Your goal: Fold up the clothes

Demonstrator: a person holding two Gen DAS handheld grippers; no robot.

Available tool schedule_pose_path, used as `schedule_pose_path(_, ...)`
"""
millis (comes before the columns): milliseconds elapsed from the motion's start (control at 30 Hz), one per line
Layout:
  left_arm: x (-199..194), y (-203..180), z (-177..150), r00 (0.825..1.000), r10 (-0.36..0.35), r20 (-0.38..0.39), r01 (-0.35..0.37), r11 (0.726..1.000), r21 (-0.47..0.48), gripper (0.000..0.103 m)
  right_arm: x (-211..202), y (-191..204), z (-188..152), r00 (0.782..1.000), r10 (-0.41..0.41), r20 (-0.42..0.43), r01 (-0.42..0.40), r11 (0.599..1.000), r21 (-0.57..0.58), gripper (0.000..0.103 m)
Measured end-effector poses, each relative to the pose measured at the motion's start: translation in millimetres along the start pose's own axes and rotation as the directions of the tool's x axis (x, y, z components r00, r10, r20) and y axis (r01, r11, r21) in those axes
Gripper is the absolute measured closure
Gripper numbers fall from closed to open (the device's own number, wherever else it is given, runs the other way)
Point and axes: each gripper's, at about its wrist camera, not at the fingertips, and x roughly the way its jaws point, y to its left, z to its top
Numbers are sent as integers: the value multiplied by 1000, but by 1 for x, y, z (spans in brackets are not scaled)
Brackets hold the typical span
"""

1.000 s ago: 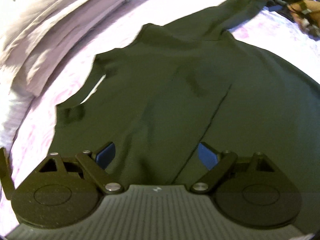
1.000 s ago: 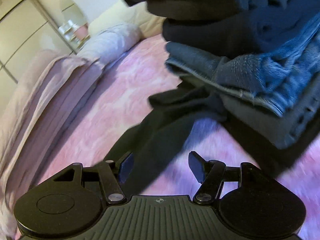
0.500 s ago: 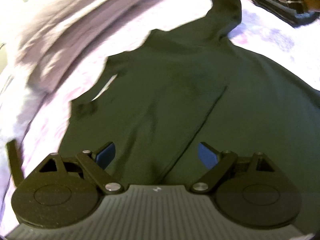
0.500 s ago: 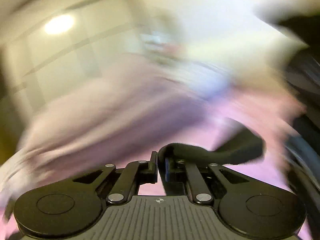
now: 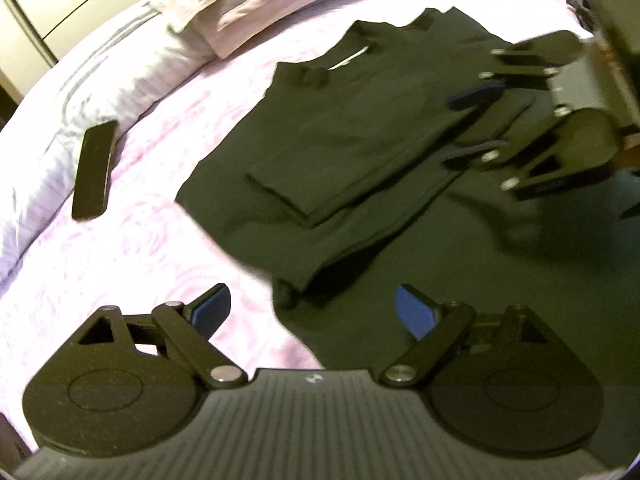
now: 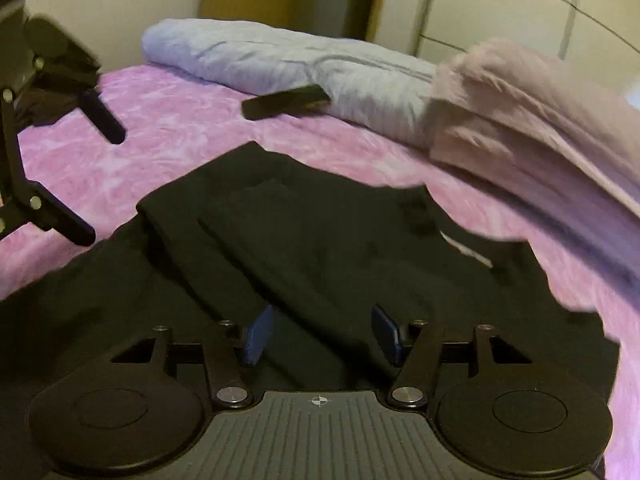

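Observation:
A dark long-sleeved top (image 5: 360, 128) lies flat on the pink bedspread (image 5: 120, 248), with one sleeve (image 5: 384, 160) folded across its body. It also shows in the right wrist view (image 6: 320, 248), the sleeve (image 6: 280, 248) lying diagonally on it. My left gripper (image 5: 312, 312) is open and empty, low over the top's near hem edge. My right gripper (image 6: 320, 334) is open and empty just above the folded sleeve; it shows in the left wrist view (image 5: 476, 120) over the top's right side. The left gripper appears at the left edge of the right wrist view (image 6: 86, 184).
A black phone (image 5: 94, 168) lies on the bedspread by a pale blue rolled duvet (image 5: 80, 92), left of the top; it also shows in the right wrist view (image 6: 286, 101). Folded pink bedding (image 6: 540, 120) lies beyond the collar. Wardrobe doors (image 6: 500, 0) stand behind.
My right gripper took hold of the sleeve, carried it across the top's body and let go; its jaws are open now. My left gripper drew back toward the hem edge, staying open.

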Motion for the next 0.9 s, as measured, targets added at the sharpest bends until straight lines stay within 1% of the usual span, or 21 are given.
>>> schedule_pose_path(100, 7, 10, 2, 999, -19, 32, 19, 1000, -9, 16, -23, -17, -3, 999, -49, -16, 50, 994, 101, 45)
schedule_pose_path(167, 16, 14, 13, 998, -37, 52, 38, 999, -19, 16, -34, -37, -9, 993, -118, -29, 122, 978, 172, 45)
schedule_pose_path(200, 21, 16, 18, 997, -46, 62, 47, 999, -23, 16, -39, -48, -14, 985, -168, -48, 174, 964, 199, 45)
schedule_pose_path(233, 26, 18, 24, 996, -54, 73, 57, 998, -27, 16, -41, -57, -20, 972, -221, -81, 233, 952, 196, 45)
schedule_pose_path(300, 36, 19, 35, 993, -73, 91, 76, 997, -29, 16, -42, -77, -32, 933, -324, -155, 348, 922, 171, 45)
schedule_pose_path(333, 41, 19, 41, 992, -83, 99, 86, 996, -24, 16, -40, -87, -40, 915, -357, -186, 386, 909, 157, 44)
schedule_pose_path(400, 52, 16, 52, 988, -107, 107, 109, 994, -15, 16, -34, -105, -53, 890, -387, -242, 426, 895, 133, 44)
schedule_pose_path(467, 66, 13, 59, 985, -142, 98, 143, 990, -6, 16, -27, -123, -66, 861, -414, -296, 461, 881, 107, 44)
schedule_pose_path(500, 73, 10, 62, 983, -157, 90, 158, 987, 0, 16, -23, -131, -72, 857, -415, -306, 463, 880, 104, 44)
schedule_pose_path(567, 85, 5, 64, 980, -185, 70, 184, 983, 12, 16, -17, -141, -77, 870, -409, -275, 442, 894, 70, 44)
schedule_pose_path(600, 89, 2, 65, 979, -194, 63, 193, 981, 20, 16, -18, -144, -79, 874, -417, -248, 443, 895, 58, 45)
schedule_pose_path(633, 92, -1, 66, 978, -202, 58, 201, 979, 29, 16, -23, -151, -84, 867, -440, -234, 468, 880, 79, 45)
schedule_pose_path(700, 99, -8, 67, 975, -217, 44, 215, 976, 47, 16, -33, -167, -94, 845, -490, -214, 522, 843, 134, 44)
schedule_pose_path(800, 105, -18, 66, 976, -218, 13, 217, 974, 69, 16, -40, -194, -123, 833, -466, -297, 539, 805, 250, 44)
schedule_pose_path(867, 107, -24, 64, 978, -208, -6, 207, 975, 85, 16, -45, -199, -129, 849, -439, -293, 516, 807, 285, 44)
schedule_pose_path(900, 107, -28, 63, 979, -202, -15, 203, 975, 93, 16, -47, -196, -128, 852, -437, -289, 511, 815, 275, 44)
